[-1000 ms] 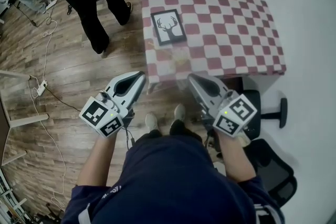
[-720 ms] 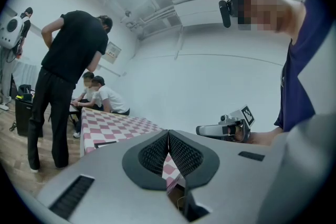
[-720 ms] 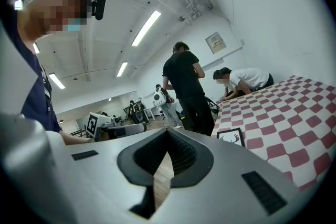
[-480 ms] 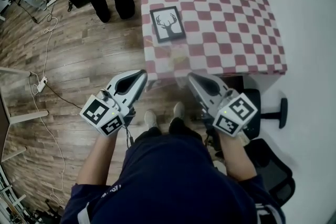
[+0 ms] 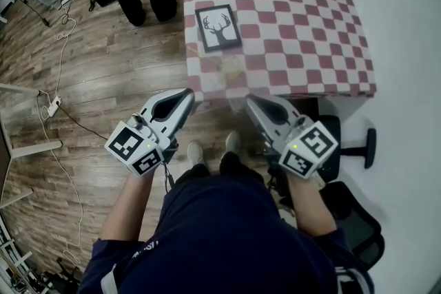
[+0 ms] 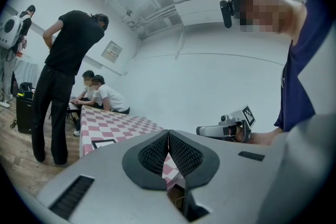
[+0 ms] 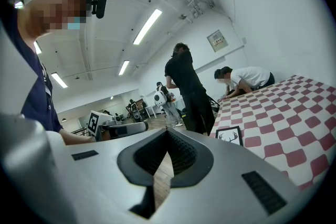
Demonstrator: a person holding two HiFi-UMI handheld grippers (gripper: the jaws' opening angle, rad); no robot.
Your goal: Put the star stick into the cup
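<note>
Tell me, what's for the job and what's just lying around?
For the job: left claw, right claw, both shut and empty. No star stick or cup in view.
Lying about: deer picture on the checked table, black chair, power strip on the floor.

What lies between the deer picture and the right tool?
Only bare checkered tablecloth. In the head view, the stretch from the deer picture down to the right tool holds no other object.
</note>
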